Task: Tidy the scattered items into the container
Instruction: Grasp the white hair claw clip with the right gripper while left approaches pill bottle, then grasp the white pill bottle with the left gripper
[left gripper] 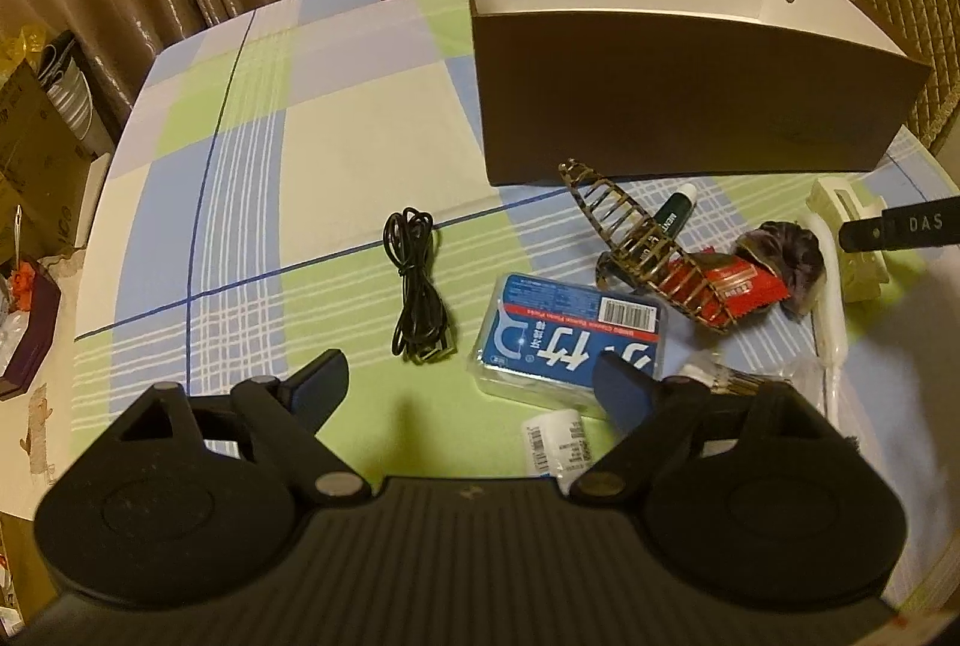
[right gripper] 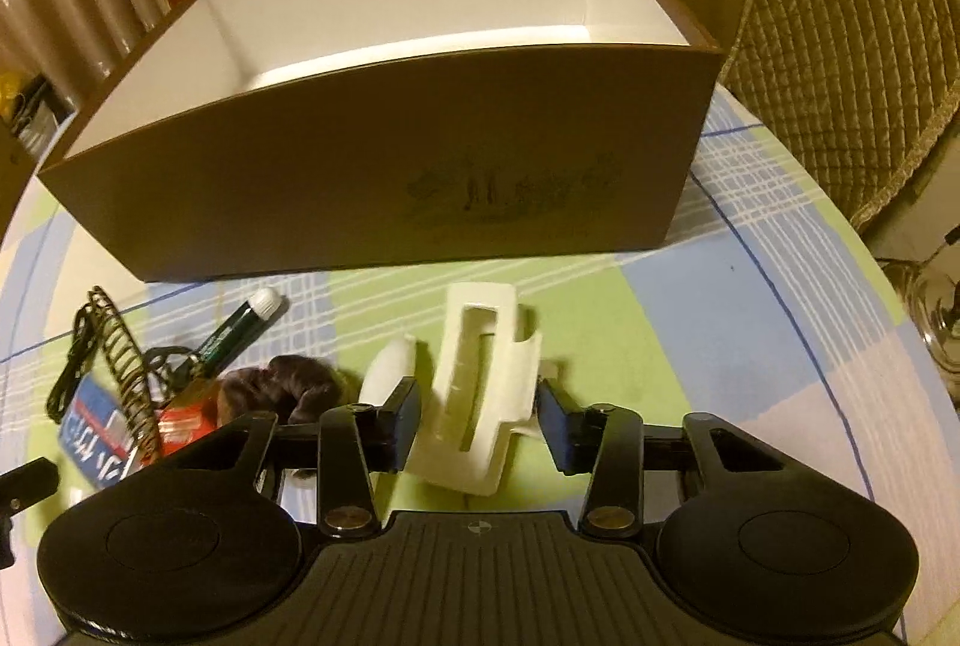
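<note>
1. My right gripper straddles the white hair clip, fingers spread, not quite touching it.
2. My left gripper hangs open over the blue packet.
3. The brown box sits just behind the clutter.

The box looked like matt brown cardboard, smooth white inside. The hair clip was cream plastic with a dull sheen. The tablecloth was smooth checked cloth (perhaps coated). The cable was glossy black; the floss case clear, shiny plastic.
</note>
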Tool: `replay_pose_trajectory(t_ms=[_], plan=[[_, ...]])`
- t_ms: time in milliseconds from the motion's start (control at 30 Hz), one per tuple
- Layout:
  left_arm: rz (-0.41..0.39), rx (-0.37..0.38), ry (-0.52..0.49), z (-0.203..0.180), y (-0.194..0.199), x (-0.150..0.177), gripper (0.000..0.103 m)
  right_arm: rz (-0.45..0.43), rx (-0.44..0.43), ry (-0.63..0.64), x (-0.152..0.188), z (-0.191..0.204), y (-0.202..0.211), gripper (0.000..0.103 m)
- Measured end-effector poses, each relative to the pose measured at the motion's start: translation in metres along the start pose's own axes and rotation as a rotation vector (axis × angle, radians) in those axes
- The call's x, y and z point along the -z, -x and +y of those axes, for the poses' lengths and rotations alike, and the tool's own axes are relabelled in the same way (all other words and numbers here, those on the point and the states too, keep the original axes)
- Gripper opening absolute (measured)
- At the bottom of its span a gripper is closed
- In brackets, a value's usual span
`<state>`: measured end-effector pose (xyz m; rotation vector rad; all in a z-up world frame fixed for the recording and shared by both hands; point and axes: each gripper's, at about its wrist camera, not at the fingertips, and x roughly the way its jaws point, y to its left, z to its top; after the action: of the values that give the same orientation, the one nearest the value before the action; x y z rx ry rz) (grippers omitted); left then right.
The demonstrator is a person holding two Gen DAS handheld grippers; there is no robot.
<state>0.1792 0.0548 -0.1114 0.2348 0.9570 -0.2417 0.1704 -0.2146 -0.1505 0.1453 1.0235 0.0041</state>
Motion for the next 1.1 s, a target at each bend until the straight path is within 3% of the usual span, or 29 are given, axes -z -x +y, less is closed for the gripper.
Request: replay_pose_trajectory(t_ms=[300, 567, 833, 1100], plan=[[0.017, 0.023, -0.006, 0.008, -0.003, 0.006, 0.085, -0.028, 0.058, 0.198, 0.010, 0.013, -0.004, 0.038], [0.028, 0.074, -0.036, 0.005, -0.002, 0.016, 0.084, -0.026, 0.045, 0.311, 0.030, 0.005, 0.009, 0.038], [0.056, 0.088, -0.067, -0.010, -0.001, 0.029, 0.074, -0.025, 0.062, 0.283, 0.029, -0.021, 0.020, 0.038], [0.088, 0.051, -0.031, -0.028, -0.013, 0.025, 0.037, -0.029, 0.015, 0.321, 0.017, -0.034, 0.021, 0.038]])
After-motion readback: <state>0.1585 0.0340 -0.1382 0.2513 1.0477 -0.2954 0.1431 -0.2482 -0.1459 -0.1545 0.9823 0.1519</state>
